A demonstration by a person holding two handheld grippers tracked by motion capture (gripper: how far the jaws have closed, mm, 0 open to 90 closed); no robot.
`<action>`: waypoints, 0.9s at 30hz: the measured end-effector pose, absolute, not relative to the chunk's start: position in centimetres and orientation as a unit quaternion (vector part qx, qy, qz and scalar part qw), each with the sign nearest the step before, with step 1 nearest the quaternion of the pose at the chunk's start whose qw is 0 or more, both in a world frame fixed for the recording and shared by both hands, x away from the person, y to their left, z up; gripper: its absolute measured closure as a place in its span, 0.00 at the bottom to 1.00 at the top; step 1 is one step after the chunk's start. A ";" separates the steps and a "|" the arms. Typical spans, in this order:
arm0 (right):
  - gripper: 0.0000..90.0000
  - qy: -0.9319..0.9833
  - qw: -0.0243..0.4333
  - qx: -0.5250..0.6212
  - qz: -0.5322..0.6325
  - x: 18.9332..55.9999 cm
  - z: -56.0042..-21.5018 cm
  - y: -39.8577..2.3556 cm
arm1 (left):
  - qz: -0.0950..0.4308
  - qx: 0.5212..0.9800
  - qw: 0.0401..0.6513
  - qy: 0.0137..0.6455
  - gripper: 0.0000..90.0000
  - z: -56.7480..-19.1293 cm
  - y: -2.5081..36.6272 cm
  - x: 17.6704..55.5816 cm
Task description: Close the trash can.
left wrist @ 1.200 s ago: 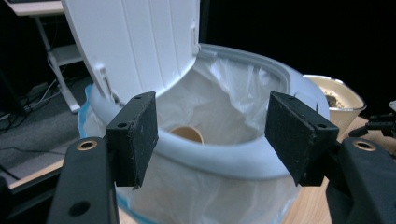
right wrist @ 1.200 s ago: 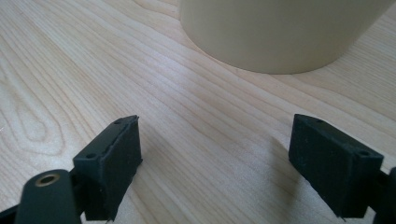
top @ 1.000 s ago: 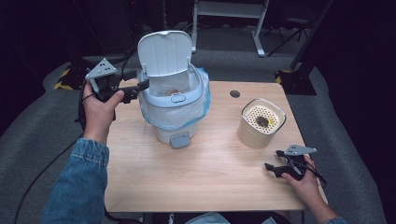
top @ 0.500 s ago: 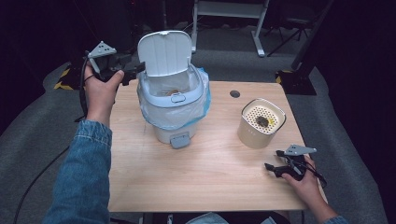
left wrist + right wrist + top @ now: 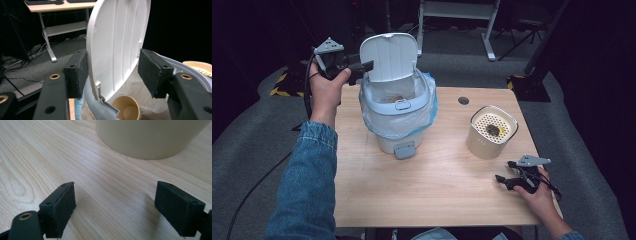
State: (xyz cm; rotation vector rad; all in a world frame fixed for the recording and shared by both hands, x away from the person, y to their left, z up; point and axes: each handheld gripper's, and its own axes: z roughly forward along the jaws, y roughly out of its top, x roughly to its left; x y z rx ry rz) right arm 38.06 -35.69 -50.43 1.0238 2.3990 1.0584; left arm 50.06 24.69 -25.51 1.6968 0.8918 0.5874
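A white pedal bin [image 5: 397, 107] with a clear liner stands at the table's middle, and its lid [image 5: 389, 55] is raised upright. My left gripper [image 5: 364, 67] reaches the lid's left edge from the left. In the left gripper view the lid [image 5: 117, 45] stands between the jaws of my left gripper [image 5: 112, 70]; they have just been closing, and a gap shows at the right pad [image 5: 152, 72]. A brown paper cup [image 5: 126, 108] lies inside the bin. My right gripper [image 5: 502, 179] rests open on the table at the front right, its jaws [image 5: 125, 205] holding nothing.
A beige round container [image 5: 491, 131] with a perforated top stands right of the bin, just beyond the right gripper; its wall [image 5: 150, 137] rises ahead in the right gripper view. A cable hole [image 5: 463, 100] sits near the table's far edge. A desk frame [image 5: 457, 20] stands behind.
My left hand has moved up and away from the bin's left side to the raised lid's edge, and its jaws have narrowed around the lid. The right hand has stayed still.
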 end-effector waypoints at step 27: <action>0.19 0.841 0.163 0.359 0.371 38.1 -50.4 -35.7 | 0.102 0.779 0.549 0.285 0.56 -24.0 21.1 46.6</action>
